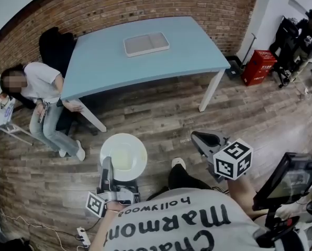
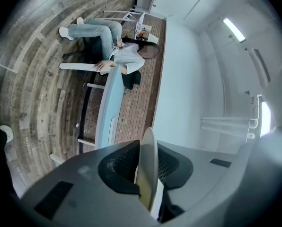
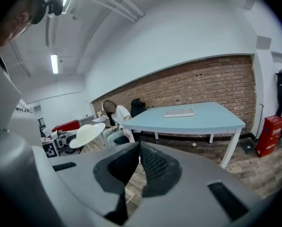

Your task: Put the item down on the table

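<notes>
My left gripper [image 1: 108, 167] is shut on the rim of a cream-white plate [image 1: 123, 156], held level above the wooden floor at the lower left of the head view. In the left gripper view the plate [image 2: 148, 167] shows edge-on, pinched between the dark pads. In the right gripper view the plate [image 3: 87, 135] appears at the left. My right gripper [image 1: 199, 138] is shut with nothing in it, its pads [image 3: 150, 163] meeting at the tips. The light blue table [image 1: 161, 56] stands some way ahead, against the brick wall.
A grey rectangular tray [image 1: 146, 44] lies on the table's far half. A person [image 1: 43, 95] sits on a chair at the table's left corner. A red crate [image 1: 259, 67] stands at the right wall. A power strip [image 1: 83, 237] lies on the floor by my left.
</notes>
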Action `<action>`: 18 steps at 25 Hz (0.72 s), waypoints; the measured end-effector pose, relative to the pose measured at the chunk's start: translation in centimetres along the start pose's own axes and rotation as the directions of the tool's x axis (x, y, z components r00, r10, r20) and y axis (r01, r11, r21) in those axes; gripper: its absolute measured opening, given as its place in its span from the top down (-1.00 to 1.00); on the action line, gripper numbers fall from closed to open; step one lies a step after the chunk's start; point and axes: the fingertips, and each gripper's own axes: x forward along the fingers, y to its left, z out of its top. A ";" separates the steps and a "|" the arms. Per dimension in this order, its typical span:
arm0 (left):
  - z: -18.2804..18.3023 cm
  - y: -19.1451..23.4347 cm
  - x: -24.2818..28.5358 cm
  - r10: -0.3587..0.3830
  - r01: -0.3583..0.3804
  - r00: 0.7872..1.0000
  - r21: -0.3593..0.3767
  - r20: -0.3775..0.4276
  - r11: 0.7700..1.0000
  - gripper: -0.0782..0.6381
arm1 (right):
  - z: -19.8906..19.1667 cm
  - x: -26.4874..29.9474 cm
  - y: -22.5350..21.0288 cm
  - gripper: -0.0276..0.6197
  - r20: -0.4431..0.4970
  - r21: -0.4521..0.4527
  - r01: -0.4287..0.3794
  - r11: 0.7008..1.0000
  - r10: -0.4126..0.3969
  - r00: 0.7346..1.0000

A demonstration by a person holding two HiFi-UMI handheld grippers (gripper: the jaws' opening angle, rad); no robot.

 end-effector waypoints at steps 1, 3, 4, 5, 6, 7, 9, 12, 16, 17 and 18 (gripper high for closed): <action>0.0 0.3 0.3 0.000 0.000 1.000 -0.001 0.001 1.000 0.64 | -0.1 0.4 -0.3 0.88 -0.007 -0.007 0.000 1.000 0.000 1.000; -0.1 0.8 1.2 -0.003 0.003 1.000 -0.001 0.007 1.000 0.64 | -0.2 1.2 -1.1 0.88 -0.022 -0.019 -0.004 1.000 0.003 1.000; -0.1 0.9 1.7 -0.005 0.005 1.000 0.000 0.009 1.000 0.64 | -0.1 1.6 -1.6 0.88 -0.026 -0.022 -0.007 1.000 0.007 1.000; -0.1 1.0 2.3 -0.007 0.007 1.000 0.000 0.011 1.000 0.64 | 0.1 2.0 -2.1 0.88 -0.027 -0.023 -0.009 1.000 0.009 1.000; -0.1 1.1 3.0 -0.008 0.008 1.000 -0.001 0.013 1.000 0.64 | 0.6 2.4 -2.6 0.88 -0.024 -0.023 -0.010 1.000 0.010 1.000; -0.2 1.2 3.7 -0.008 0.008 1.000 -0.003 0.014 1.000 0.64 | 1.2 2.9 -3.1 0.88 -0.019 -0.024 -0.012 1.000 0.011 1.000; -0.1 1.4 5.1 -0.009 0.009 1.000 -0.003 0.016 1.000 0.64 | 2.4 3.8 -3.9 0.88 -0.013 -0.029 -0.019 0.999 0.018 1.000; 0.0 1.8 7.2 -0.016 0.016 1.000 0.002 0.023 1.000 0.64 | 3.1 5.4 -5.6 0.88 -0.022 -0.035 -0.026 0.999 0.025 0.999; -0.2 2.6 10.4 -0.011 0.011 1.000 0.005 0.023 1.000 0.64 | 3.8 7.1 -8.2 0.88 -0.032 -0.021 -0.027 0.999 0.026 0.999; -0.3 2.8 11.3 -0.012 0.012 1.000 0.008 0.021 1.000 0.64 | 4.1 7.5 -8.8 0.88 -0.031 -0.022 -0.027 0.999 0.026 0.999; -0.4 2.8 12.2 -0.016 0.016 1.000 0.012 0.017 1.000 0.64 | 4.5 7.9 -9.4 0.88 -0.030 -0.023 -0.027 0.999 0.026 0.999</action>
